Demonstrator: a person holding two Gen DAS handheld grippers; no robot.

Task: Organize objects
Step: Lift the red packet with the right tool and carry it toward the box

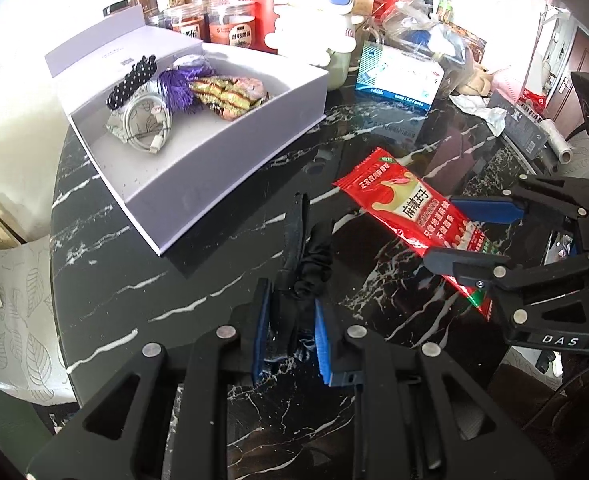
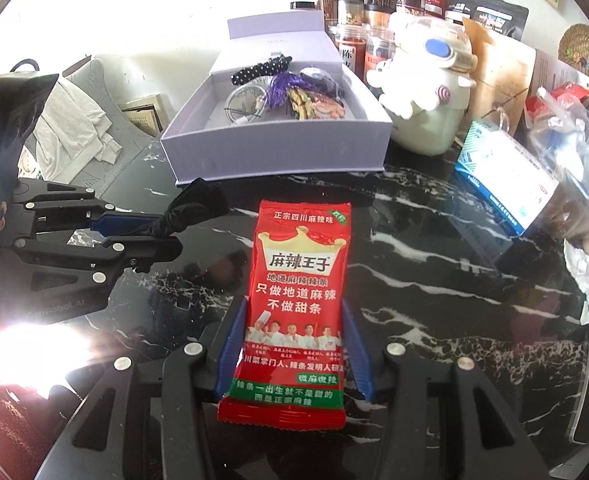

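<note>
Left wrist view: the left gripper is seen closed on a black scrunchie, which is pinched between the blue pads and stands up from them above the black marble table. The fingers are set narrow, with only the bunched fabric between them.

To the right, the right gripper is seen from the side. A red snack packet is clamped at its lower end between the two fingers, and the free end is directed toward the box.

Right wrist view: the packet is held flat between the blue pads, one pad against each long edge, so the fingers are spread to the packet's width. The packet's top edge points at the box, which lies just beyond it. The left gripper and the scrunchie are seen at the left, near the box's front corner.

The box is open, with its lid raised at the rear. A dotted hair clip, a coiled white cable, a purple tassel and small wrapped snacks are contained in it. Jars, a white astronaut figure and a blue-and-white carton are located behind and beside the box.
</note>
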